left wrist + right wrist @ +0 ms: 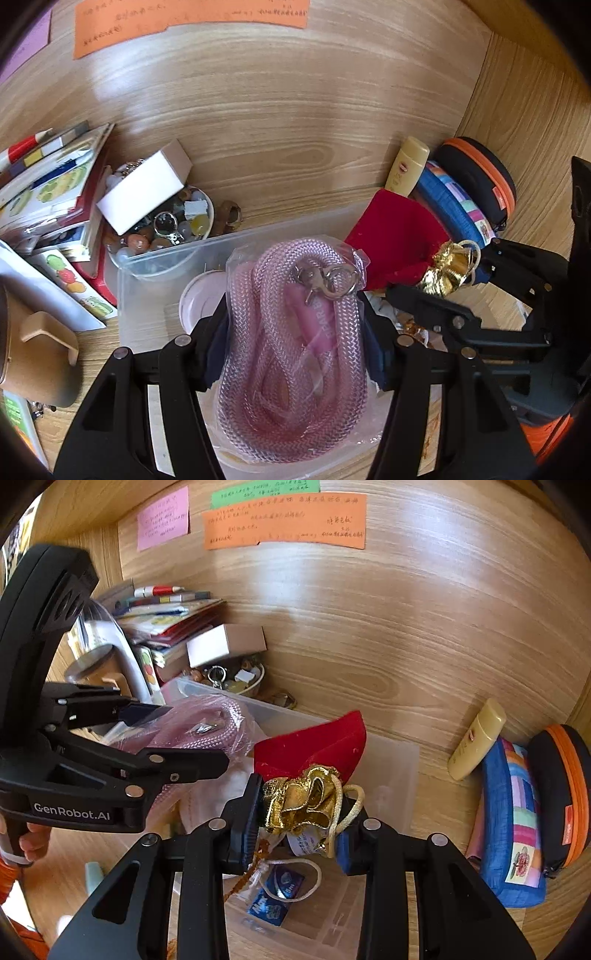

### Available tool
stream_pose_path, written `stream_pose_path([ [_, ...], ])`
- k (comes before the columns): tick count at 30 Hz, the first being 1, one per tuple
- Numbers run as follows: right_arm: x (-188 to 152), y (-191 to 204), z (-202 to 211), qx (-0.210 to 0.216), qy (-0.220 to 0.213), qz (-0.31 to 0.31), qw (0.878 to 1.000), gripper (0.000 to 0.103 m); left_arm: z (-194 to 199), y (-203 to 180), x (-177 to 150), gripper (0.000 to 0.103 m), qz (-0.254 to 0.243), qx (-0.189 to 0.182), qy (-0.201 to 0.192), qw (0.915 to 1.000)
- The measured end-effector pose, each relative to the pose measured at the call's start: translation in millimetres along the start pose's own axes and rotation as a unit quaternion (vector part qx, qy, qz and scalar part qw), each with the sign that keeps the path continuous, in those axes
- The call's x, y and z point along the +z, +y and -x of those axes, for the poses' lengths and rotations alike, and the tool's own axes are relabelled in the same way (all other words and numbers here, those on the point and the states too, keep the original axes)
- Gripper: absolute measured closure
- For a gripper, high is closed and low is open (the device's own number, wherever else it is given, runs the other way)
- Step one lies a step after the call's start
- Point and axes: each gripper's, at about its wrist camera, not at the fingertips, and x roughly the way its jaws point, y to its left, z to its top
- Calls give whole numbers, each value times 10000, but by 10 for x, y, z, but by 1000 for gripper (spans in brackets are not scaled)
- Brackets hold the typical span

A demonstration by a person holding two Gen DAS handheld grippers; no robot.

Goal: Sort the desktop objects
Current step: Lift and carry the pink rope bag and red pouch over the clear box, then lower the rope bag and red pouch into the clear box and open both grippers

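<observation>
Left gripper (295, 354): clamped on bagged pink woven rope (291, 347) with metal clasp. Right gripper (299, 834): clamped on red pouch (317, 749), gold-topped, above clear bin (391, 771).

Orange note (284, 520), pink note (162, 518) (both handwritten), green note (264, 491).

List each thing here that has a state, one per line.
Left gripper: shut on pink rope in its clear bag.
Right gripper: shut on gold pouch.
Clear bin: open, no lid on.
Orange-trimmed case: zipped shut.
Yellow bottle: capped, lying flat.
</observation>
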Motion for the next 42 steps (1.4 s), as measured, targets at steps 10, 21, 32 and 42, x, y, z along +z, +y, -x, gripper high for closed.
stream_pose_path([
  [10, -44, 86, -43, -246, 117, 300, 9992, 56, -60, -42, -2, 39, -39, 71, 28, 10000],
  [21, -36, 133, 87, -545, -154, 529, 9970, 28, 142, -55, -40, 24, -122, 238, -257, 9993],
  [32, 21, 122, 183, -438, -210, 501, 9976, 21, 398, 46, -135, 9, 118, 409, -367, 9984],
  [42, 117, 72, 458, -505, -490, 401, 9967, 17, 724, 103, -304, 7, 39, 751, -569, 9955],
])
